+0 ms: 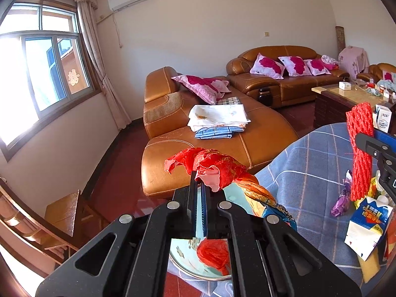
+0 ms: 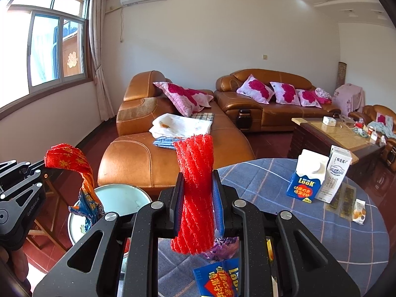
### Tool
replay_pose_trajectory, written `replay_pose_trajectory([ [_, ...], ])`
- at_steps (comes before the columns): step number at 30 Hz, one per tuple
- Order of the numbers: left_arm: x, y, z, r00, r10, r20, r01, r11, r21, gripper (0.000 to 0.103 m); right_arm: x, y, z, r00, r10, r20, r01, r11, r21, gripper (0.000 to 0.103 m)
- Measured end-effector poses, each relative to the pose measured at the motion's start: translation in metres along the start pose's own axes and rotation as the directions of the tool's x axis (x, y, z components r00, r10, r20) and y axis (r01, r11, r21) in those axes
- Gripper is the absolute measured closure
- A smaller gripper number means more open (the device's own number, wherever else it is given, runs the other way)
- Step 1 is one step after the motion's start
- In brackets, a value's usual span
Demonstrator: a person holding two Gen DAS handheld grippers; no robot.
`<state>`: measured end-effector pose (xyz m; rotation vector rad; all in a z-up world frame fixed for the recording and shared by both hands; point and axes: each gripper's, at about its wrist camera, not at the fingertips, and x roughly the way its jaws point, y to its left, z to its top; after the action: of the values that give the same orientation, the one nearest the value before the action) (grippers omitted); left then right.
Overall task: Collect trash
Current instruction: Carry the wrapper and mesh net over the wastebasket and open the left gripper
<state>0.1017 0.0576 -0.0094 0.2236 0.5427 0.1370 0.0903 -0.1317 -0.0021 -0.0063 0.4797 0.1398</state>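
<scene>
Red foam net (image 2: 195, 195) squeezed in right gripper (image 2: 198, 198), standing tall, long way up-down, above blue checked tablecloth (image 2: 334, 237). Left gripper (image 1: 200, 188) pinched tight on crinkly red wrapper (image 1: 210, 165), tail hanging toward pale round tin (image 2: 123, 198).

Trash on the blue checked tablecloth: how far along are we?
Nothing visibly binned yet. In hand: left gripper clamps a crumpled red foil wrapper; right gripper clamps a red foam net sleeve. Left: blue-white milk carton, white carton, small snack packet, purple wrapper.
</scene>
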Motion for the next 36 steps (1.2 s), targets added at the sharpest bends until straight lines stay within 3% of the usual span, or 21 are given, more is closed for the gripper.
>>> replay_pose_trajectory([
  [11,0.012,0.017,-0.01,0.996,0.081,-0.047,-0.081,0.997,0.008,0.1,0.021,0.019,-0.008,0.998,0.057,-0.037,-0.058,0.998,-0.019,0.081],
  [25,0.032,0.029,-0.027,0.973,0.211,-0.095,-0.208,0.977,0.037,0.1,0.042,0.044,-0.017,0.987,0.139,-0.084,-0.143,0.989,-0.042,0.081],
  [36,0.047,0.036,-0.035,0.964,0.226,-0.14,-0.223,0.974,0.037,0.1,0.062,0.063,-0.023,0.97,0.2,-0.136,-0.21,0.976,-0.064,0.081],
])
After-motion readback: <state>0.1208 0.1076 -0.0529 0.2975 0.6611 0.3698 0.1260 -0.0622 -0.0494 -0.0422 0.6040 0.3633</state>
